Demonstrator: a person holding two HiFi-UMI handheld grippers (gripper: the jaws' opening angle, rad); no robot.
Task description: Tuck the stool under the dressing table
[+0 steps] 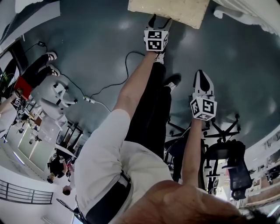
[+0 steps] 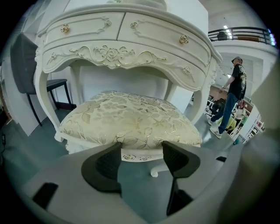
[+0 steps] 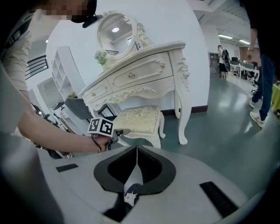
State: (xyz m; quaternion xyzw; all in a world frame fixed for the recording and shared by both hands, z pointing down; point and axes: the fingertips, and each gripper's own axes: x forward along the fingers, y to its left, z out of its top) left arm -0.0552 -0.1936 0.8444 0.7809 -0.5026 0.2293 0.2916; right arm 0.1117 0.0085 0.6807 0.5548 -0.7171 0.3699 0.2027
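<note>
The stool [image 2: 127, 120] has a cream floral cushion and white carved legs. It stands partly beneath the white dressing table [image 2: 122, 39], which has gold-knobbed drawers. My left gripper [image 2: 141, 151] is open, and its jaw tips sit at the stool's front rail without closing on it. In the head view the left gripper [image 1: 158, 21] meets the stool's [image 1: 168, 11] near edge. My right gripper [image 3: 137, 148] is shut with nothing in it and hangs back from the stool [image 3: 139, 120]. From there I see the left gripper [image 3: 116, 131] and the dressing table [image 3: 140, 74]. In the head view the right gripper [image 1: 202, 78] is lower right.
A person [image 2: 232, 100] stands to the right of the table. A dark chair [image 2: 22, 65] is at its left. An oval mirror [image 3: 114, 28] tops the table. A cable [image 1: 109, 83] runs over the grey floor, and an office chair [image 1: 227, 153] stands behind me.
</note>
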